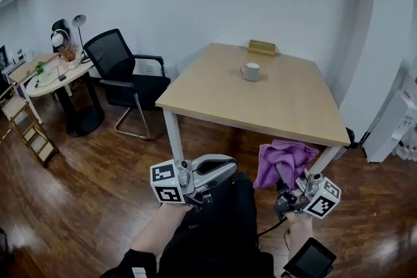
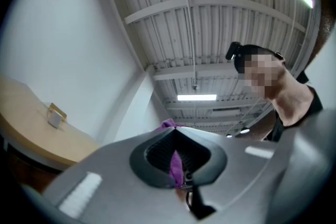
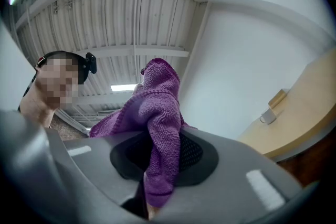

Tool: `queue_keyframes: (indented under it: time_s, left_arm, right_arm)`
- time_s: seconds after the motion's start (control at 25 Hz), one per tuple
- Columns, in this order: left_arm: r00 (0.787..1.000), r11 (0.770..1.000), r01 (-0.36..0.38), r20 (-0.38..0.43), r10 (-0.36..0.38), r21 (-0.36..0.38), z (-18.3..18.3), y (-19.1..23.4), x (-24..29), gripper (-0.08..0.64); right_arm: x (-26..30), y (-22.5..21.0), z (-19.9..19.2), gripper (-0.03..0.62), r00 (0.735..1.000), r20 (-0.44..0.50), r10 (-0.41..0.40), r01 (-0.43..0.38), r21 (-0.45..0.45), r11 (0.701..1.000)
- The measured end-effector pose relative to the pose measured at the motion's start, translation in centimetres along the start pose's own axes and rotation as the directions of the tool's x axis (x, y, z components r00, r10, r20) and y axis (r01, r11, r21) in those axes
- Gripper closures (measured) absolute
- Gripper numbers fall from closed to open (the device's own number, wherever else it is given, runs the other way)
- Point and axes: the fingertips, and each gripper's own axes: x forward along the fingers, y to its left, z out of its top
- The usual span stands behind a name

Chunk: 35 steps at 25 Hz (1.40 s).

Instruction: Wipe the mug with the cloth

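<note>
Nearest, above the floor (image 1: 98, 205) that only the head view shows, the left gripper (image 1: 229, 169) is closed, empty; the right gripper (image 1: 283, 175) pinches the purple cloth (image 1: 284, 158), its length running up from the jaws. Far on the tabletop (image 1: 215, 94) stands the upright mug (image 1: 251, 72), handle turned left.

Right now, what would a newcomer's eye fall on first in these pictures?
The bright purple cloth stands out first, bunched up and clamped in the right tool, low at the right of the head view. Next comes the lone white mug, standing towards the far side of the pale wooden table, well beyond the cloth.
</note>
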Motion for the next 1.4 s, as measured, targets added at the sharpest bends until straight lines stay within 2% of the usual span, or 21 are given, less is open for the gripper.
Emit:
queue_keyframes:
  time_s: [0.28,0.64,1.4]
  left_arm:
    - [0.998,0.998,-0.053,0.031,0.052,0.034,1.9,0.6,-0.1,0.554]
    - [0.998,0.997,-0.059,0.033,0.057,0.046,1.9,0.2,0.2,0.554]
    - [0.998,0.997,-0.065,0.023,0.064,0.047,1.8,0.2,0.7,0.554]
  right_arm:
    - [0.1,0.9,0.3,0.518,1.0,0.001,0.012,-0.012,-0.029,1.0]
    - [0.1,3.0,0.2,0.518,0.999,-0.017,0.035,-0.037,-0.123,0.992]
    - [0.2,3.0,0.0,0.518,0.999,-0.033,0.029,-0.033,-0.129,0.991]
